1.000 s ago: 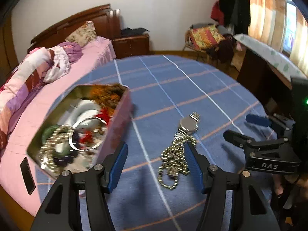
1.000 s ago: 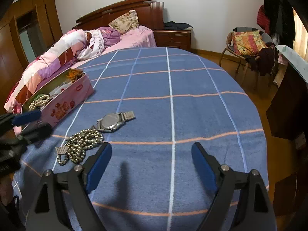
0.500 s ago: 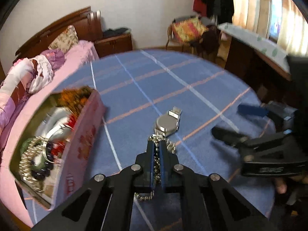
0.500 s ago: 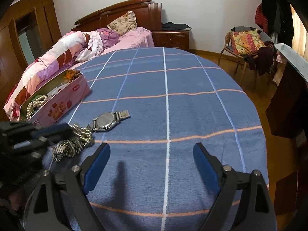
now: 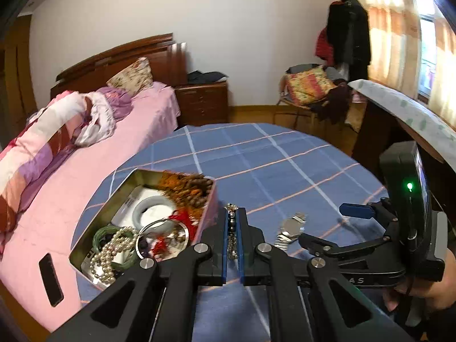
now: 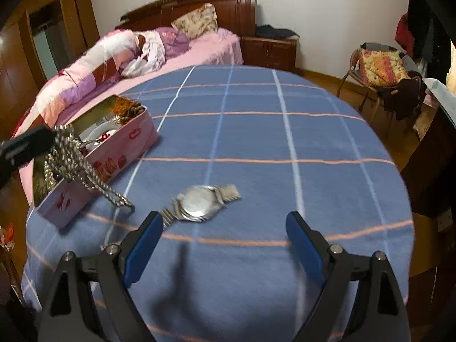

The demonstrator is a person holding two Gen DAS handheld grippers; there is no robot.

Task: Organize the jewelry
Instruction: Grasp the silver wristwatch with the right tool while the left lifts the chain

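Note:
My left gripper (image 5: 233,222) is shut on a silver bead necklace (image 5: 231,229) and holds it raised beside the pink tin box (image 5: 209,213). In the right wrist view the necklace (image 6: 74,165) hangs from the left gripper over the tin's (image 6: 114,156) near wall, its lower loop trailing to the cloth. The tin holds pearls, a bangle, red and orange pieces. A silver wristwatch (image 6: 199,203) lies on the blue checked tablecloth, also seen in the left wrist view (image 5: 290,228). My right gripper (image 6: 225,242) is open, just in front of the watch.
The round table (image 6: 285,142) has a blue checked cloth. A pink bed (image 5: 85,156) runs along its left side with a black phone (image 5: 51,279) on it. A chair (image 6: 379,71) with clothes stands far right.
My left gripper closed on the necklace and lifted it off the cloth, leftward over the tin. The right gripper moved closer to the watch and stayed open.

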